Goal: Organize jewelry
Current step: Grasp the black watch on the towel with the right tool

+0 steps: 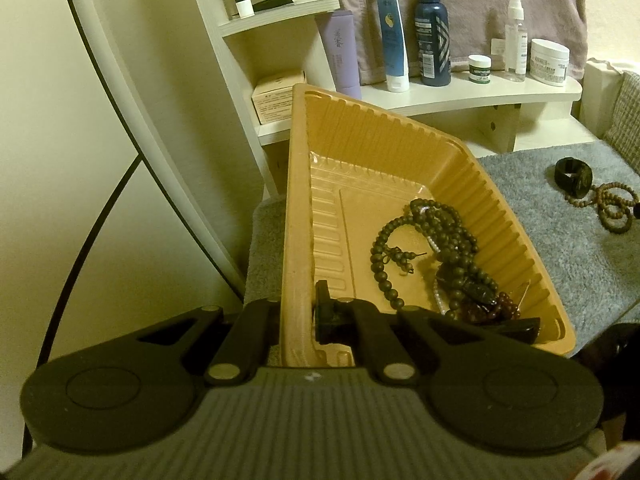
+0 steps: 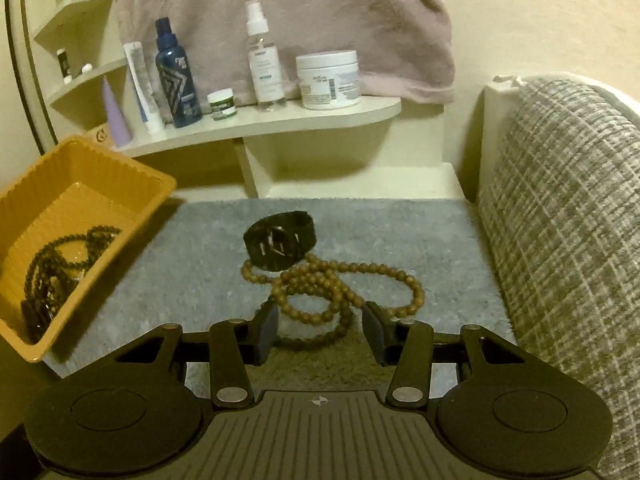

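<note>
My left gripper [image 1: 298, 316] is shut on the near left wall of an orange plastic tray [image 1: 400, 120], which it holds tilted over the grey mat [image 1: 560, 256]. Inside the tray lie dark bead strings [image 1: 440, 236] and other small pieces of jewelry. In the right wrist view my right gripper [image 2: 320, 332] stands open just above the mat. A light brown bead necklace [image 2: 332, 284] lies coiled right in front of its fingers [image 2: 266, 332], its nearest loop between them and untouched. A black watch [image 2: 280, 240] rests behind the necklace. The tray [image 2: 92, 168] is to the left.
A cream shelf [image 2: 280, 124] behind the mat carries bottles, tubes and jars, with a pink towel [image 2: 320, 20] hanging above. A grey woven cushion [image 2: 568, 220] borders the mat on the right. A mirror edge and a black cable [image 1: 92, 220] are at the left.
</note>
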